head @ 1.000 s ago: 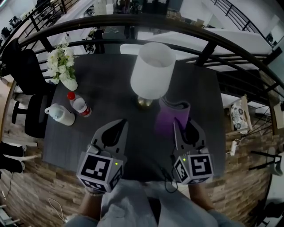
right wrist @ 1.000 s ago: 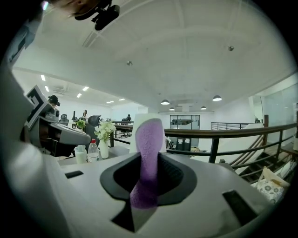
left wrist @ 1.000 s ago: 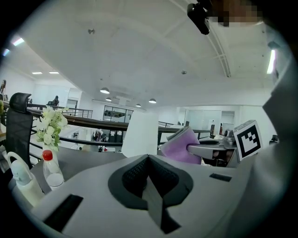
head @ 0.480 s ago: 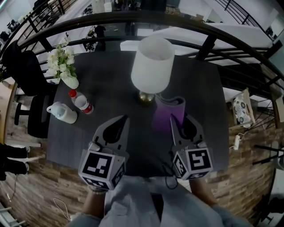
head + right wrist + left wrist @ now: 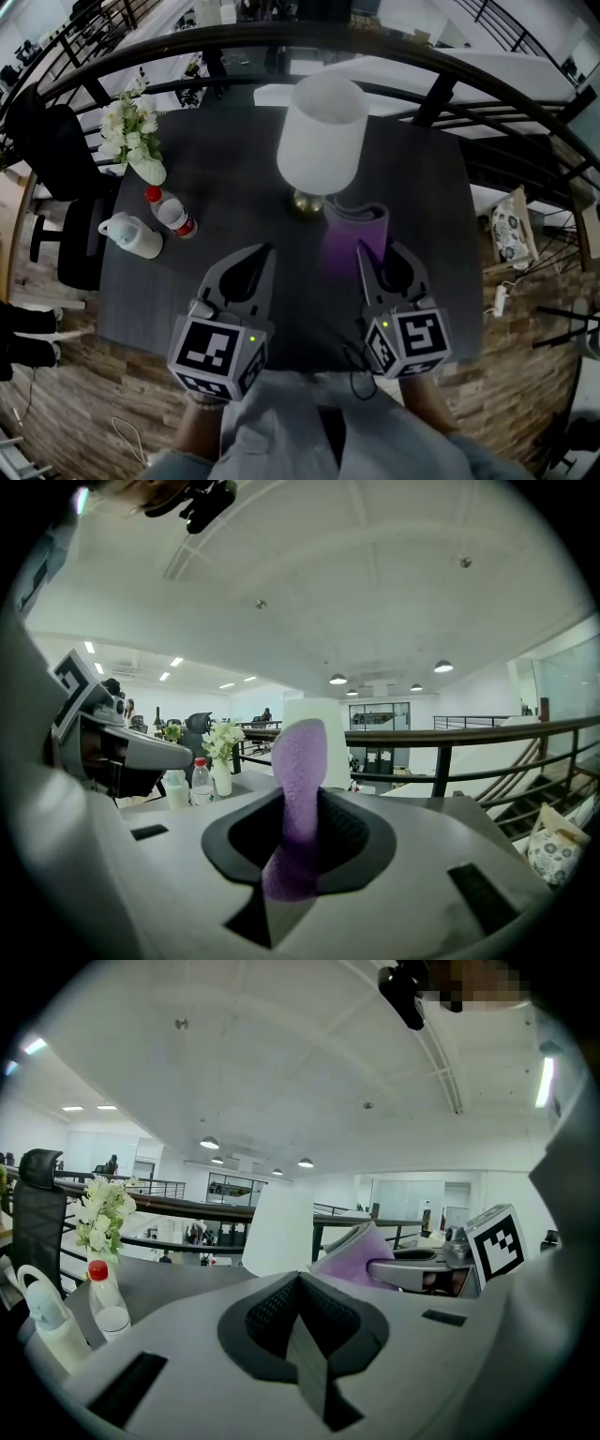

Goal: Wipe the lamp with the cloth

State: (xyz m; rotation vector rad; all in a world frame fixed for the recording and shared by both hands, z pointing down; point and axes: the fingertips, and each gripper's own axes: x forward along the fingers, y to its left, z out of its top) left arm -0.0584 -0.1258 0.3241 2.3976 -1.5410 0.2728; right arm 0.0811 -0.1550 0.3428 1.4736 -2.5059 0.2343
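R gripper (image 5: 373,261) pinches cloth (image 5: 356,228) upright, ready for lamp (image 5: 322,141) by table (image 5: 225,192) far edge; L gripper (image 5: 257,255) closed, empty, spare.

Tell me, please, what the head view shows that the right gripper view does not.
Only the head view shows the lamp's brass base, the wooden floor and the person's lap. Only the right gripper view shows the ceiling lights and, close up, the right tool shut on the purple cloth. Both show the white lampshade, the flowers, the red-capped bottle, the railing and the left tool.
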